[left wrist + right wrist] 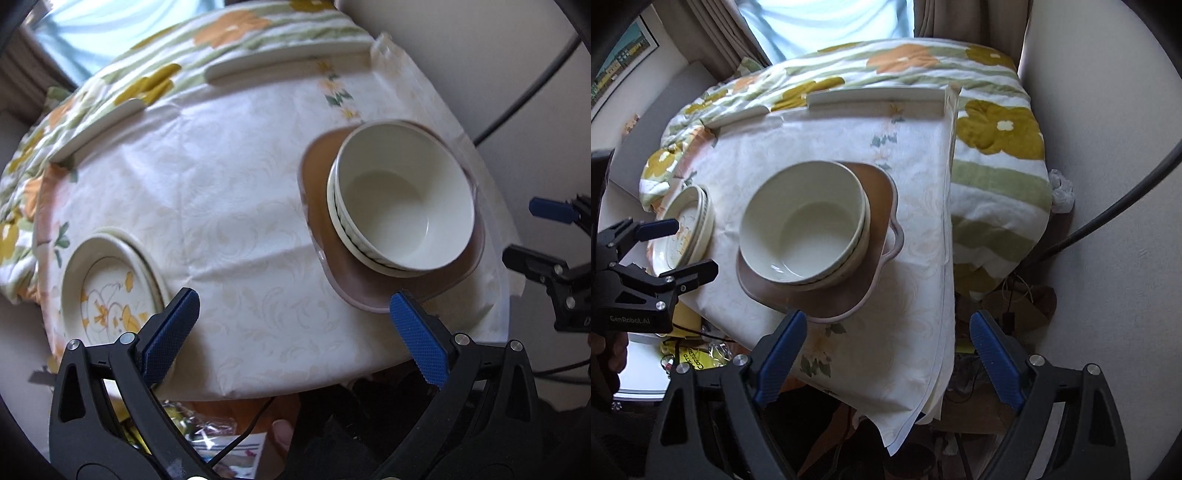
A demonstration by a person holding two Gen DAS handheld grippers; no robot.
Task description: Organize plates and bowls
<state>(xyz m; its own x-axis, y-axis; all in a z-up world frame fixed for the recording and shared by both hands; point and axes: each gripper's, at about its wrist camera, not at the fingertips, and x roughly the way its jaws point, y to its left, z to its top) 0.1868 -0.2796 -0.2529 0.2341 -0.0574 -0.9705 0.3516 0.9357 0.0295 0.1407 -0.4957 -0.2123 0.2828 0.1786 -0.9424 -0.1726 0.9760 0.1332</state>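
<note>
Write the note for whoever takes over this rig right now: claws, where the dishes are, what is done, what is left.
Left claw: open, nothing between its pads, above the near edge of the table.
Right claw: open, empty, above the table's near right corner.
White bowls: nested in one stack, sitting on the brown square plate on the white tablecloth.
Flower-pattern plates: stacked at the table's left edge.
Done: bowls look gathered in one pile, patterned plates in another.
Left: probably deciding whether the brown plate joins the plate stack; that would mean lifting the bowls off first.
</note>
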